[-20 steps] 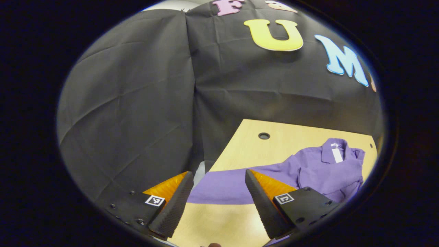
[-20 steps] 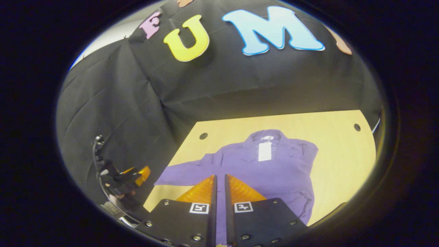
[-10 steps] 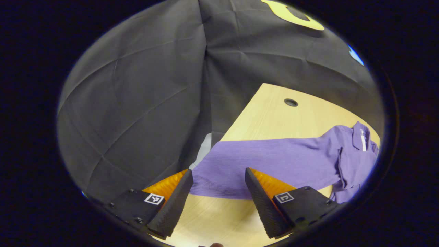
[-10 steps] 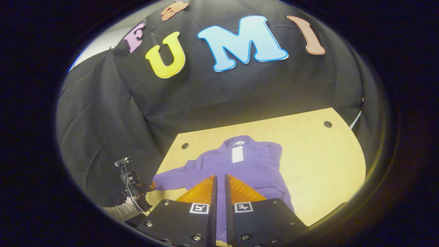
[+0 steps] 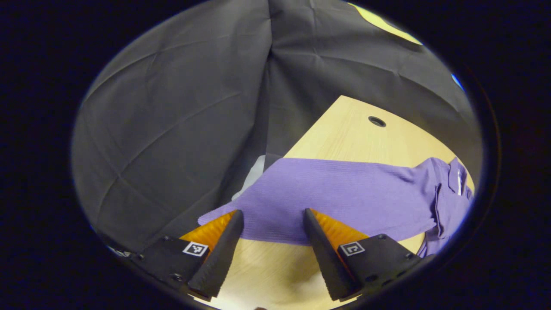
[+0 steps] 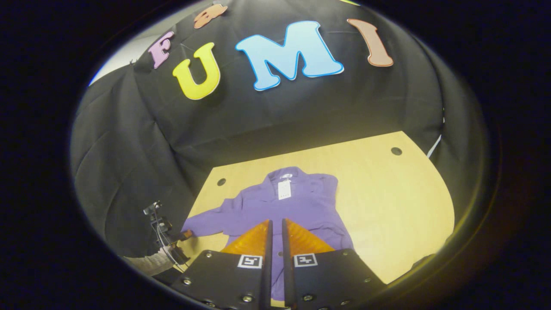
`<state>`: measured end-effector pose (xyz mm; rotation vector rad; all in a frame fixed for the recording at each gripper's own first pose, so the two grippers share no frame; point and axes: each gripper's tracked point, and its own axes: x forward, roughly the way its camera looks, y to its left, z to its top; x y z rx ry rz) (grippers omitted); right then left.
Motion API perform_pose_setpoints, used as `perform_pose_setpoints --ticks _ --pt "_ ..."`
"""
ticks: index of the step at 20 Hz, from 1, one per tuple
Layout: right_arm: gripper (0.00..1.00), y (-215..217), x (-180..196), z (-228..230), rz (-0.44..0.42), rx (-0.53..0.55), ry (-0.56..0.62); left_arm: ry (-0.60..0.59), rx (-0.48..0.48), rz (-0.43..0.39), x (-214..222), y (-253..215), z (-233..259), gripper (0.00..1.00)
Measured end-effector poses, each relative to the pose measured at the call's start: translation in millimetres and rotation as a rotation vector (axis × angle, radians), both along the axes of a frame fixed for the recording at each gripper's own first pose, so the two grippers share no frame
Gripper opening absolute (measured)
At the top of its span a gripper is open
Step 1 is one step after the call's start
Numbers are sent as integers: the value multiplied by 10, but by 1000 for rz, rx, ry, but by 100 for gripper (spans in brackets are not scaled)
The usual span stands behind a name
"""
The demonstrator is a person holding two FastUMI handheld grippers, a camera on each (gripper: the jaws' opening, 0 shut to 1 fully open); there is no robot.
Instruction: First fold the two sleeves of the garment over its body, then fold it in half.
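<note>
The purple garment lies spread on the pale wooden counter, collar toward the black cloth wall, with a white tag at the neck. In the right gripper view, 1 sleeve stretches out to the counter's left edge, while the other side of the garment looks already folded in over the body (the far edge is bunched, so it is hard to be sure).

The left gripper is down at that outstretched sleeve. Its jaws stand wide apart, 1 finger at each side of the cuff end, and purple cloth fills the gap between them. Nothing is clamped; whether the fingertips touch the fabric cannot be told from here. The cuff end hangs slightly past the counter's edge. In the right gripper view the left gripper shows small at the sleeve's tip, with a grey-sleeved forearm behind it.

The right gripper hovers above the near hem of the garment, well apart from the left one. Its 2 fingers stand almost together with only a thin slit between them, and they hold nothing. A round hole marks the counter's far right corner, another the far left.
</note>
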<state>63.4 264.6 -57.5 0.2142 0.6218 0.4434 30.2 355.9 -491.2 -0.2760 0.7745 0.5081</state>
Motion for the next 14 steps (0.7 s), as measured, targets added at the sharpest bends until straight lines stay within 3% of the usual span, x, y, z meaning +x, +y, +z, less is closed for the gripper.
perform_pose_setpoints --ticks 1,2,3,5,7,8,9,12,14 --pt "12 4 -3 -4 0 3 0 -7 -10 -9 14 -11 -4 99" --pt "12 -2 -4 -8 0 5 0 -3 -4 -18 18 -21 9 80" --pt "12 -3 -5 -22 -2 4 2 -7 -6 -39 52 -60 19 80" --pt "12 -23 -7 -40 -8 6 5 -6 -5 -62 135 -162 -7 46" --pt "12 -63 -25 -57 -16 6 9 29 28 -54 188 -185 6 19" --pt "12 -83 -28 -62 -20 6 11 38 48 -58 174 -179 21 17" --pt "12 -96 -25 -84 -23 5 13 59 66 -55 198 -174 -13 7" --pt "16 -158 -12 -94 -36 9 18 95 94 -76 232 -224 -10 7" --pt "12 -183 12 -103 -45 15 19 99 90 -119 264 -316 39 7"
